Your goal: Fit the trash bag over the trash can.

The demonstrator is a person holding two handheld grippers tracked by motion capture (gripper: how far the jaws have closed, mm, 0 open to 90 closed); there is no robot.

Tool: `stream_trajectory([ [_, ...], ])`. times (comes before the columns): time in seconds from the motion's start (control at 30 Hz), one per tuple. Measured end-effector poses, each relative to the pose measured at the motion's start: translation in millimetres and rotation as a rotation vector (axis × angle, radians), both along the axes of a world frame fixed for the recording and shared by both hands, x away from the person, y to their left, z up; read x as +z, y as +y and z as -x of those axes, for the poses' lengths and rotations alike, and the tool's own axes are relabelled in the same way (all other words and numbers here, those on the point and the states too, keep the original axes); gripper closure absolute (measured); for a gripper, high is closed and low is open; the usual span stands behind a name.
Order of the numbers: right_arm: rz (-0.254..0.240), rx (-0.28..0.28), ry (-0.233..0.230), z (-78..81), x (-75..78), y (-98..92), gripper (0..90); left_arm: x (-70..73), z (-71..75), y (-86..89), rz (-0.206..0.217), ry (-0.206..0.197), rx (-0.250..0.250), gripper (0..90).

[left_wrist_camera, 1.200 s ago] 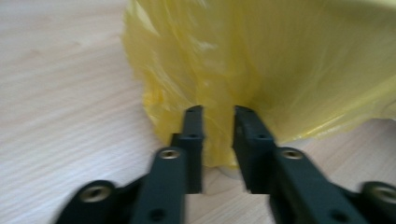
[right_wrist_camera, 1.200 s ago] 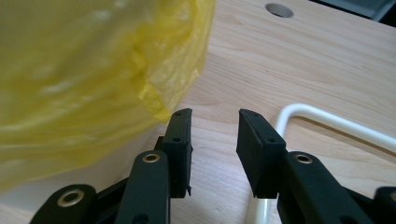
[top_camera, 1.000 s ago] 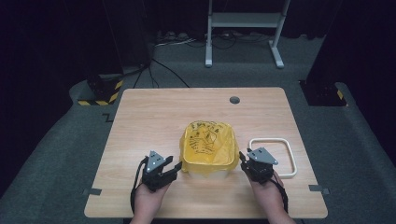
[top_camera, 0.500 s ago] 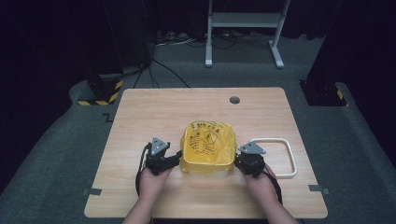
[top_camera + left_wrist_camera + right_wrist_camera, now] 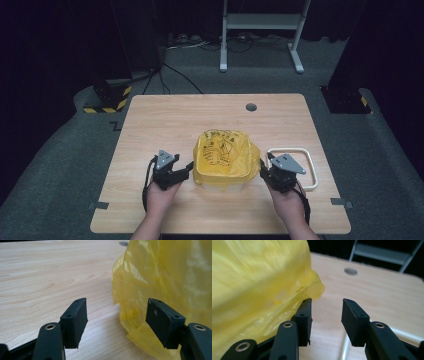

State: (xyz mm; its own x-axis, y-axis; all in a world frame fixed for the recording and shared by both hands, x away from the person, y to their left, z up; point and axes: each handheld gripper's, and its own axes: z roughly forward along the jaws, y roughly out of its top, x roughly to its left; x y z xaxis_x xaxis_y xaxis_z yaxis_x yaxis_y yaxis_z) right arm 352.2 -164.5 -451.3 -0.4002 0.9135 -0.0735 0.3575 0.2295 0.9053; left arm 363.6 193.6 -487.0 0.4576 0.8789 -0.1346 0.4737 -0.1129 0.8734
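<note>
Item: yellow bag on desk, betw. both hand-held grippers. Left hand-held gripper: jaws just opening, apart, nothing gripped. Right hand-held gripper: jaws just opening, apart, empty; bag just beside one jaw.

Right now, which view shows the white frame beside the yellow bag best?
The high view: the white frame lies flat on the table, right of the yellow bag, partly under the right gripper. The right gripper view catches just a pale edge between the jaws.

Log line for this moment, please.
left tongs: open, just opening, beside yellow bag | right tongs: open, at bag's other side | white frame: on table
</note>
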Motion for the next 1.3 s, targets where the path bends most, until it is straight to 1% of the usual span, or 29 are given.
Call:
stream_trajectory([
  [0.03, 0.007, -0.003, 0.001, -0.6, 1.5, 2.4, 60.4, 0.4, 0.5, -0.5, 0.001, -0.001, 0.001, 33.2],
  [0.07, 0.033, -0.021, 0.014, -3.4, 0.1, 4.2, 60.3, 0.2, 0.8, -1.2, -0.006, 0.001, -0.002, 33.1],
  [0.1, 0.037, -0.039, 0.031, -5.5, -1.7, 3.3, 60.3, -0.4, 1.4, -2.7, -0.007, 0.003, -0.004, 33.1],
  [0.13, 0.044, -0.061, 0.032, -6.5, -2.3, 0.3, 60.4, -0.6, 1.8, -3.7, -0.006, 0.005, -0.008, 33.2],
  [0.17, 0.048, -0.074, 0.026, -6.6, -1.3, -2.7, 60.3, 0.1, 2.1, -4.4, -0.013, -0.001, -0.013, 33.1],
  [0.23, 0.042, -0.089, -0.030, -2.5, 9.4, -9.9, 60.3, 1.6, 2.5, -4.0, -0.011, -0.008, -0.012, 33.1],
  [0.27, 0.025, -0.082, -0.055, 0.7, 15.7, -10.5, 60.7, 2.3, 2.8, -3.7, -0.006, -0.009, -0.011, 32.8],
  [0.3, 0.001, -0.057, -0.064, 3.7, 21.2, -9.2, 61.2, 2.6, 2.9, -3.7, -0.005, -0.010, -0.012, 32.8],
  [0.33, -0.009, -0.028, -0.064, 6.1, 25.2, -5.4, 61.2, 2.7, 3.0, -4.0, -0.010, -0.012, -0.014, 32.6],
  [0.4, 0.000, 0.016, -0.072, 9.0, 26.2, 6.0, 61.8, 2.2, 3.4, -6.4, -0.012, -0.009, -0.018, 32.5],
  [0.43, 0.000, 0.016, -0.072, 9.0, 26.2, 6.0, 61.8, 2.2, 3.4, -6.4, -0.012, -0.009, -0.018, 32.6],
  [0.47, 0.034, 0.012, -0.027, 1.2, 15.5, 16.6, 61.7, 2.5, 3.8, -8.4, -0.024, -0.012, -0.023, 32.6],
  [0.5, 0.040, 0.010, -0.017, -1.4, 12.1, 17.9, 61.7, 2.5, 4.1, -10.0, -0.028, -0.013, -0.026, 32.6],
  [0.53, 0.056, 0.010, 0.014, -8.3, 2.7, 20.2, 61.2, 2.3, 4.1, -10.8, -0.041, -0.014, -0.030, 32.7],
  [0.6, 0.067, 0.030, 0.080, -17.1, -12.6, 22.3, 60.2, 0.6, 3.4, -12.2, -0.052, -0.007, -0.032, 32.7],
  [0.63, 0.063, 0.053, 0.101, -19.4, -19.0, 23.0, 60.2, -0.9, 2.7, -12.9, -0.045, 0.001, -0.035, 32.7],
  [0.67, 0.088, 0.058, 0.113, -20.5, -25.4, 25.0, 61.5, -1.7, 2.4, -13.4, -0.045, 0.005, -0.038, 32.7],
  [0.73, 0.089, 0.060, 0.139, -22.1, -31.4, 26.1, 62.9, -3.1, 2.4, -16.0, -0.053, 0.009, -0.044, 32.7],
  [0.9, 0.126, 0.059, 0.169, -25.4, -40.6, 28.0, 62.8, -4.0, 3.3, -19.5, -0.072, 0.012, -0.052, 33.9],
  [0.97, 0.124, 0.060, 0.189, -27.2, -45.0, 27.6, 62.4, -5.0, 3.1, -19.9, -0.073, 0.019, -0.053, 33.7],
  [1.0, 0.118, 0.056, 0.203, -28.2, -47.0, 26.5, 62.0, -5.4, 2.7, -20.3, -0.085, 0.017, -0.054, 33.7],
  [1.03, 0.121, 0.050, 0.206, -28.4, -48.2, 25.9, 61.4, -5.9, 2.5, -21.1, -0.094, 0.018, -0.055, 33.7],
  [1.07, 0.124, 0.043, 0.200, -27.5, -47.5, 24.9, 61.1, -6.2, 2.2, -21.6, -0.100, 0.018, -0.057, 33.7],
  [1.1, 0.126, 0.034, 0.181, -26.1, -44.9, 24.0, 60.9, -6.5, 2.2, -22.0, -0.101, 0.021, -0.057, 33.7],
  [1.17, 0.105, 0.027, 0.135, -21.4, -37.4, 21.8, 61.1, -6.8, 2.0, -22.2, -0.105, 0.024, -0.059, 33.7],
  [1.2, 0.105, 0.027, 0.135, -21.4, -37.4, 21.8, 61.1, -6.8, 2.0, -22.2, -0.105, 0.024, -0.059, 33.7],
  [1.23, 0.075, 0.040, 0.094, -15.8, -28.6, 24.2, 63.4, -6.6, 1.0, -21.8, -0.109, 0.028, -0.062, 33.5],
  [1.27, 0.082, 0.039, 0.091, -14.8, -27.9, 27.2, 66.0, -6.3, 0.4, -20.6, -0.101, 0.037, -0.051, 33.9],
  [1.3, 0.082, 0.039, 0.091, -14.8, -27.9, 27.2, 66.0, -6.3, 0.4, -20.6, -0.101, 0.037, -0.051, 35.9],
])
